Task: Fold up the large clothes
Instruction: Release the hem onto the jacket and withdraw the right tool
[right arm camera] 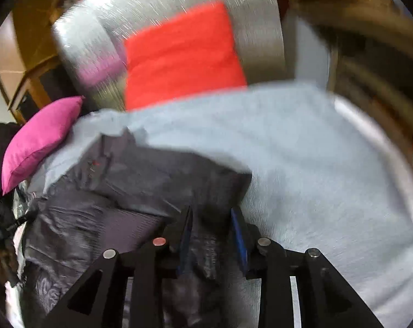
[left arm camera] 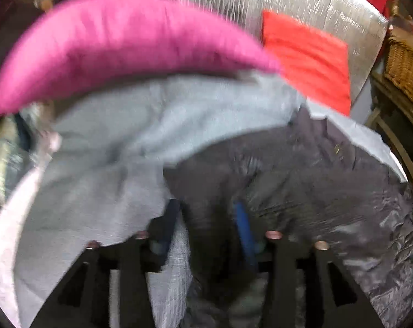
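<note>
Down in the left wrist view, the left gripper (left arm camera: 206,216) stands partly open astride a fold of the dark grey puffer jacket (left arm camera: 302,169), which lies on the pale grey blanket (left arm camera: 110,136) below the magenta cushion (left arm camera: 119,46); whether the pads press the cloth I cannot tell. Likewise in the right wrist view, the right gripper (right arm camera: 212,218) is narrow, jacket fabric between its fingers, the red cushion (right arm camera: 182,54) beyond the blanket.

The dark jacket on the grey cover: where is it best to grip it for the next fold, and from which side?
Probably grip the dark jacket at its free folded edge, nearest the right gripper, coming from the near side. That edge lies raised over the grey cover, so fingers can slide around it.
</note>
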Action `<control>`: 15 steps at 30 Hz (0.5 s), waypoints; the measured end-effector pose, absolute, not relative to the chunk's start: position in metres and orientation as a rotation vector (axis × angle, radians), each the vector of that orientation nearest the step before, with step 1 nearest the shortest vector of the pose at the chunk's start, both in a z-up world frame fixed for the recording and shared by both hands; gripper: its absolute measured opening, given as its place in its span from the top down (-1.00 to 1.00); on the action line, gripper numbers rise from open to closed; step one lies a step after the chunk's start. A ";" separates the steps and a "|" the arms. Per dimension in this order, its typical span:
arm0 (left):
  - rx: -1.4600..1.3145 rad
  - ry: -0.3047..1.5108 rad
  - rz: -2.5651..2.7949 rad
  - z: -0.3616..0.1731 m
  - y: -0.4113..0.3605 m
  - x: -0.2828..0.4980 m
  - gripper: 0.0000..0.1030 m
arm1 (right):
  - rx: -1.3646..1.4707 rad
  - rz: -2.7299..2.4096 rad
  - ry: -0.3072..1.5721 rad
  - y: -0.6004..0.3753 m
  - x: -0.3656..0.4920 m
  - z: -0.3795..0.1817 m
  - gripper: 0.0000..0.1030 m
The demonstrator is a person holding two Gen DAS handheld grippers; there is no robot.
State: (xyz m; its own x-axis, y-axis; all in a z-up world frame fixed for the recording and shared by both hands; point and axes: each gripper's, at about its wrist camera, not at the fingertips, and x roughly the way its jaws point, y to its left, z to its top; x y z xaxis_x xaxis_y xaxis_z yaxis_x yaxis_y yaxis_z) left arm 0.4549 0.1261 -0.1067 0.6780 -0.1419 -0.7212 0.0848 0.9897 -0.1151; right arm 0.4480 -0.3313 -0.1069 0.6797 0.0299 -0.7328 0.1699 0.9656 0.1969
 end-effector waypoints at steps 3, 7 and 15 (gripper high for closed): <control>-0.105 0.751 -0.184 -0.088 0.113 0.429 -0.37 | 0.231 0.014 0.767 -0.301 0.432 -0.080 -0.35; -0.021 0.751 -0.266 -0.093 0.070 0.411 -0.38 | 0.143 0.104 0.770 -0.240 0.429 -0.086 -0.53; 0.059 0.857 -0.251 -0.132 0.055 0.392 -0.43 | 0.104 0.025 1.014 -0.234 0.431 -0.170 -0.48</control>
